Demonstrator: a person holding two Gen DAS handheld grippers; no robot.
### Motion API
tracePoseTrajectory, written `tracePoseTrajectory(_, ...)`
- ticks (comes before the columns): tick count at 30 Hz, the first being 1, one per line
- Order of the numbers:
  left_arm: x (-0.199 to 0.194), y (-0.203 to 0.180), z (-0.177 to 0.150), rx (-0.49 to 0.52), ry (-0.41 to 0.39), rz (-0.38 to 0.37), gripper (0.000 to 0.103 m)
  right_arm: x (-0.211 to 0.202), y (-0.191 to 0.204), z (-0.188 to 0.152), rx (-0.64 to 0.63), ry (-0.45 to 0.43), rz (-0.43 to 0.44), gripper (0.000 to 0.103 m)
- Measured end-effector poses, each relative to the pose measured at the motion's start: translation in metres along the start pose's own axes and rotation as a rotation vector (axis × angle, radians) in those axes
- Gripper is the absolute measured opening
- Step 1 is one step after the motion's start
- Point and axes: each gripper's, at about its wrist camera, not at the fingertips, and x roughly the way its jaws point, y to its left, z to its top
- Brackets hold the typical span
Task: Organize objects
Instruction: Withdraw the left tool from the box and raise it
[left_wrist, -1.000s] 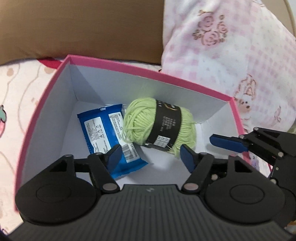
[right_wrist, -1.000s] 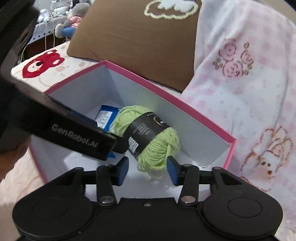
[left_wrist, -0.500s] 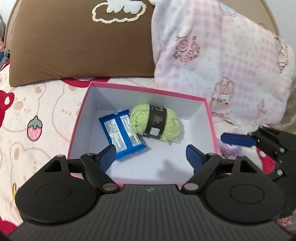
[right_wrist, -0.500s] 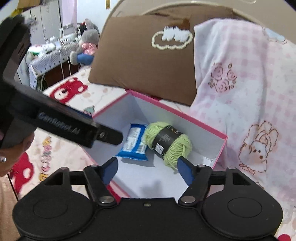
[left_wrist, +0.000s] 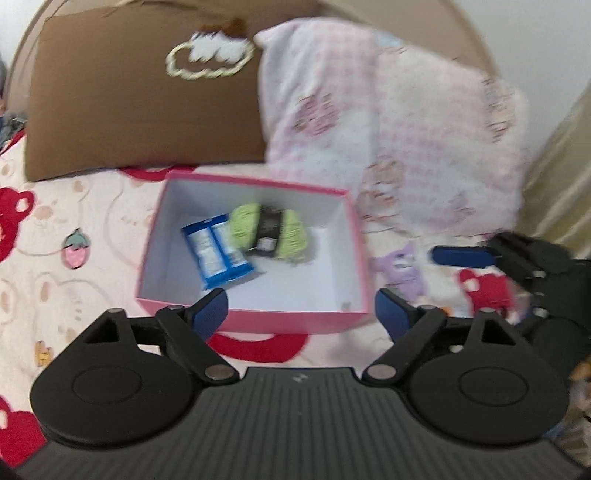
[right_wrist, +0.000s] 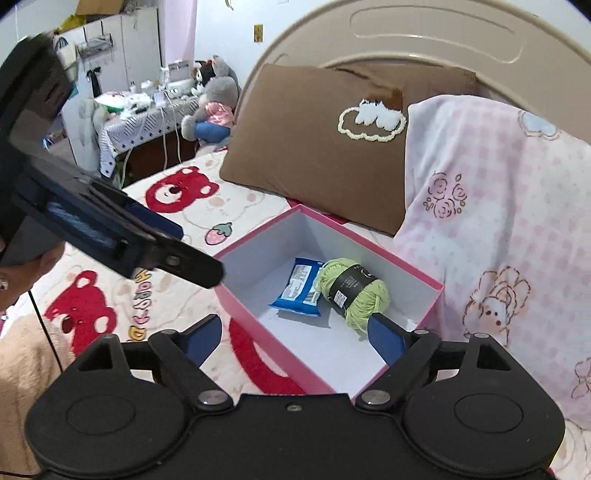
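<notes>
**Both grippers wide apart above the pink box on the bed**

We see a bed covered by a cream bedspread (right_wrist: 192, 291) printed with red bears and strawberries. At its head edge a brown rectangular pillow (right_wrist: 314, 155) with a white cloud patch leans beside a pink-and-white checked fleece blanket (right_wrist: 509, 229). An open pink cardboard box (right_wrist: 258, 332) with white inner walls sits on the bedspread near that edge, just in front of the pillow and blanket.

Inside the box a light green ball of yarn (right_wrist: 354, 291) with a black paper band lies toward the far wall, touching a blue foil snack packet (right_wrist: 301, 290) beside it.

Our left gripper (left_wrist: 301, 308) and right gripper (right_wrist: 295, 339) both hang over the box's near edge. Their jaws have just been opening and now stand wide, with nothing between the blue pads.
</notes>
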Motion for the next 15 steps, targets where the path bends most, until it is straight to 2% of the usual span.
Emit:
tracePoseTrajectory(6, -0.015, -0.023, -0.011, -0.002, 0.003, -0.071, 0.092, -0.031, 0.004, -0.019, -0.013, -0.017, -0.021, 0.089)
tracePoseTrajectory(15, -0.014, -0.061, -0.025, 0.083, 0.033, -0.099, 0.092, -0.072, 0.000, -0.047, -0.030, -0.012, -0.058, 0.089)
